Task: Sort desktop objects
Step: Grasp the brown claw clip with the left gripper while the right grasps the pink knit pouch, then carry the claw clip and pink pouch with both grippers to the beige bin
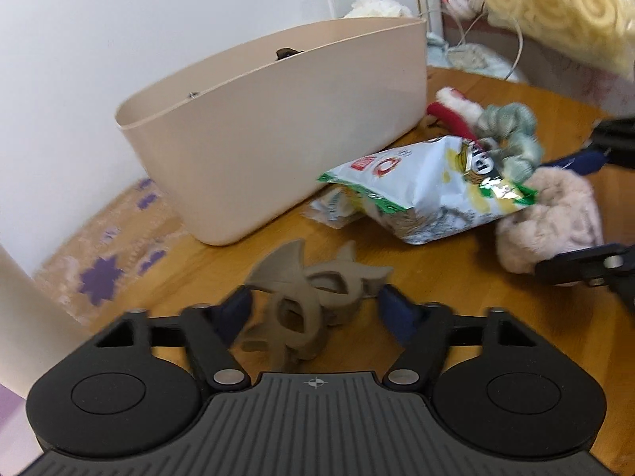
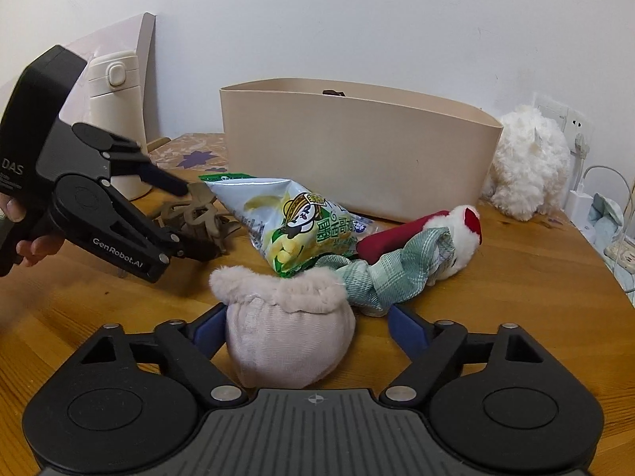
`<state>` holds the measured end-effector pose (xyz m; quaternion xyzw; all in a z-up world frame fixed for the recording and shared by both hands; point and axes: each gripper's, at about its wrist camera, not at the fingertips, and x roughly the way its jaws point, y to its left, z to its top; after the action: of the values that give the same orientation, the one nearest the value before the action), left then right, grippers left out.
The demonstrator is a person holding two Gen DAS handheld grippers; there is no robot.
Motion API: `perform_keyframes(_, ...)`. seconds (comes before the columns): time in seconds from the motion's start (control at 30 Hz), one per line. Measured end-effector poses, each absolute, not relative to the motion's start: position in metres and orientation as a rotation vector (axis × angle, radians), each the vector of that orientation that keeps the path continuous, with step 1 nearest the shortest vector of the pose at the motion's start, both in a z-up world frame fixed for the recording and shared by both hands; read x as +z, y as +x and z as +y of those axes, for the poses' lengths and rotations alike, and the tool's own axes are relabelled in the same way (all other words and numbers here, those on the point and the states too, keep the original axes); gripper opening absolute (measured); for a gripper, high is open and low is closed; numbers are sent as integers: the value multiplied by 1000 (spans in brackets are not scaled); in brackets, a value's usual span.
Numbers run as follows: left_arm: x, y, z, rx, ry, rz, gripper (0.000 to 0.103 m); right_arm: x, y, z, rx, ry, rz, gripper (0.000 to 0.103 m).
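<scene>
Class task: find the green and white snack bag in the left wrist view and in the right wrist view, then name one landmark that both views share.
Left wrist view: snack bag lies right of centre, on the table, right of the beige bin.
Right wrist view: snack bag lies at centre, in front of the beige bin.
Shared landmark: the beige bin.

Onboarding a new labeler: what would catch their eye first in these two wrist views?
Probably the green-and-white snack bag lying mid-table in front of the big beige bin. Next, the two grippers: the left gripper is open around a brown claw hair clip, and the right gripper is open around a pink fuzzy pouch. Behind the pouch lie a green scrunchie and a red-and-white plush.
</scene>
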<state>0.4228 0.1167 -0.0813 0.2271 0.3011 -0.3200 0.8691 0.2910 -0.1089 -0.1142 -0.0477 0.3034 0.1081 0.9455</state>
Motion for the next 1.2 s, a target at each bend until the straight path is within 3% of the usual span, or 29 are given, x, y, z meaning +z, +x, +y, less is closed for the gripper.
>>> perform_keyframes(0.03,-82,421,117,-666,479,625,68,-115,291,-110,220,-95,622,77)
perform_keyframes(0.1,-82,416,117,-670,474,622,67,-117,291,-111,220,-93,630,61)
perform_keyframes(0.23,-81,409,116,-665,457,617,65,-117,289,-114,217,-84,629,54)
perform_keyframes(0.27,-79,407,117,-658,453,613,53,-116,287,-115,211,-80,624,53)
perform_keyframes(0.3,-77,406,120,-652,442,617,53,-116,286,-116,207,-77,621,52)
perform_keyframes(1.2,-13,346,110,-626,486,477,53,-76,253,-163,125,-28,510,50)
